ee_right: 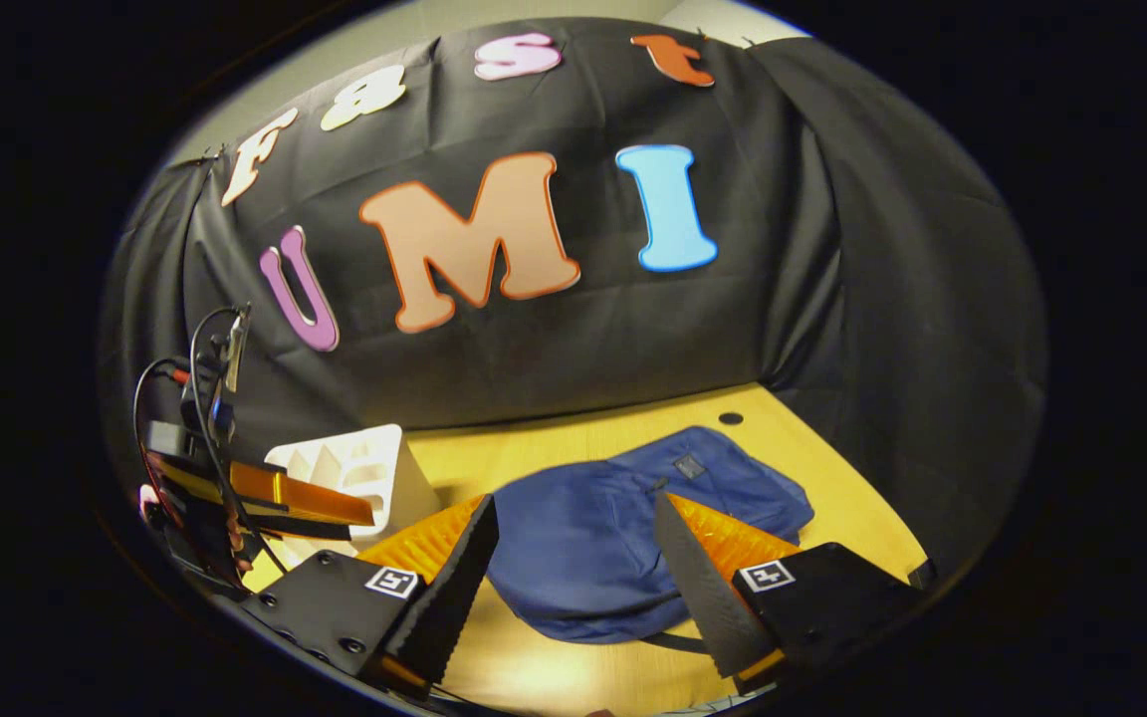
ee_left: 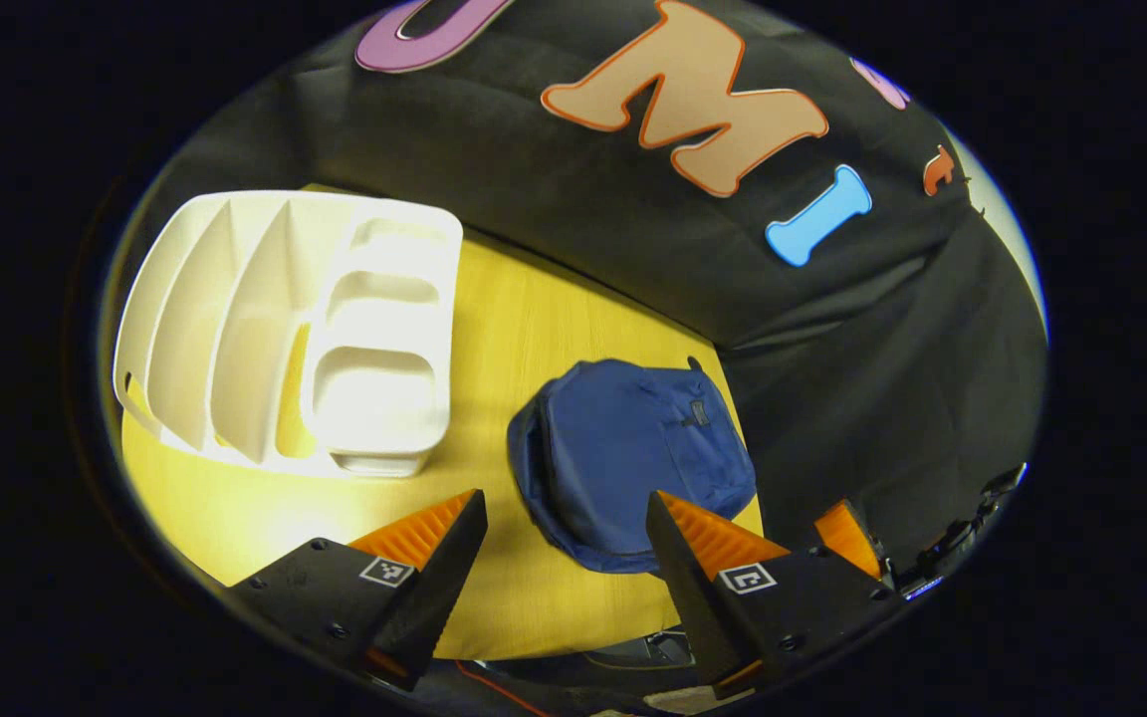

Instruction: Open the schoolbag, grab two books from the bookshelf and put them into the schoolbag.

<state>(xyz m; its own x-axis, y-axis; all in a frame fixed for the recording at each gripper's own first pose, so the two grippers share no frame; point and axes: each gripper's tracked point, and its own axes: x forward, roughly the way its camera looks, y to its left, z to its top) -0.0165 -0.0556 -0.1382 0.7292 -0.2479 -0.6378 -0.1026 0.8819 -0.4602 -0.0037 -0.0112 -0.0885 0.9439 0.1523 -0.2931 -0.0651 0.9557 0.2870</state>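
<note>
Both claws wait above the closed bag, with nothing in them.

The left claw (ee_left: pixel 566 528) is wide open and holds nothing; just past its fingers the blue schoolbag (ee_left: pixel 633 458) lies flat on the yellow table (ee_left: pixel 524 319). The right claw (ee_right: pixel 573 538) is wide open and holds nothing too, with the same schoolbag (ee_right: pixel 623 528) in front of it. The white bookshelf (ee_left: pixel 285 329) sits beside the bag, and I see no books in it. The bag looks shut, so I think opening it is the step now. Next, a claw needs to find the zipper pull, which is too small to see.
</note>
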